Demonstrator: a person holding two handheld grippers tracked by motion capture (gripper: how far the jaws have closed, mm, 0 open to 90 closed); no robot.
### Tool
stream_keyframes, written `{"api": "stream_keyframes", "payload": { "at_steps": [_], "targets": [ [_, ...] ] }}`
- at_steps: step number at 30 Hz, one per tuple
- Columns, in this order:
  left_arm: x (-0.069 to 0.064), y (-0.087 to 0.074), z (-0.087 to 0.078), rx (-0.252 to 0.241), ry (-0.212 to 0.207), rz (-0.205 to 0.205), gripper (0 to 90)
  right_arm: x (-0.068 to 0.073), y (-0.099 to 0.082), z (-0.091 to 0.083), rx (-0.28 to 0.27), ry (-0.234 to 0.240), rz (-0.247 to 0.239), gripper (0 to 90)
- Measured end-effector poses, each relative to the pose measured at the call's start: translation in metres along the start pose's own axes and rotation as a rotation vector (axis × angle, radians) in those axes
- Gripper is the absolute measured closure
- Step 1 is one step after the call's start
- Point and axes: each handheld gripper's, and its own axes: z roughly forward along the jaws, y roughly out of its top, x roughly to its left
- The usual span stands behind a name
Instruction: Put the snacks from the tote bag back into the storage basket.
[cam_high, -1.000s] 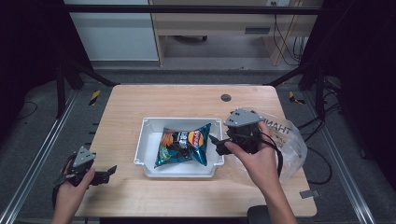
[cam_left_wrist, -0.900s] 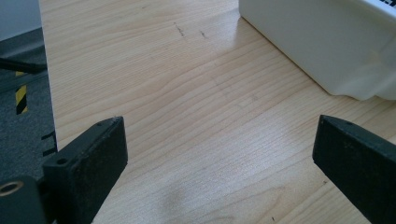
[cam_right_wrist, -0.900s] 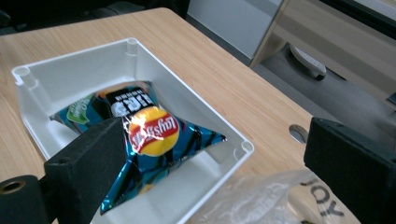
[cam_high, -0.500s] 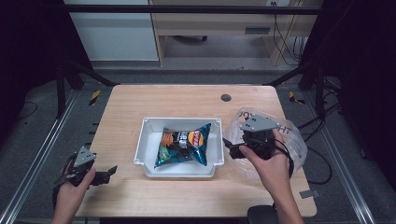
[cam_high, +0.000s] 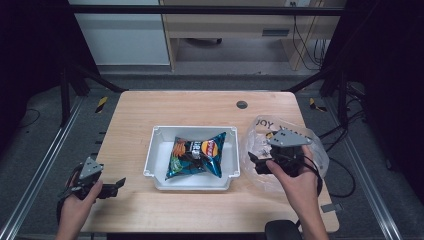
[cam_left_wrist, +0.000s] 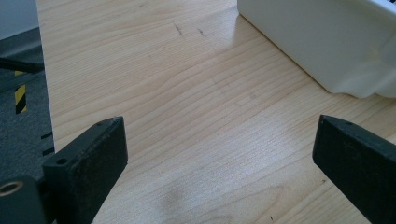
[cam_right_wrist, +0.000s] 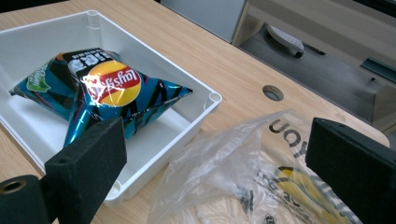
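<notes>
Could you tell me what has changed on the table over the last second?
The right hand-held gripper has drawn back from the white bin, moving right and toward the person, and now sits open over the clear plastic bag. It holds nothing. The chip bag lies in the bin as before, and the left hand-held gripper has stayed open at the table's near left corner.

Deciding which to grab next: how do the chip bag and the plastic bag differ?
The chip bag is opaque, blue and puffed full; the plastic bag is clear, printed and crumpled flat. The chip bag lies inside the white bin; the plastic bag lies on the table right of it, under the open right tongs. Both lie ungripped.
</notes>
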Motion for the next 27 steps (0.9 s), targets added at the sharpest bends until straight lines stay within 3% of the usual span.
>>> {"api": "stream_keyframes", "payload": {
  "at_steps": [27],
  "targets": [
    [-0.001, 0.0, 0.001, 0.005, -0.003, 0.004, 2.8, -0.004, -0.034, 0.005, 0.024, -0.031, 0.038, 6.1]
  ]
}}
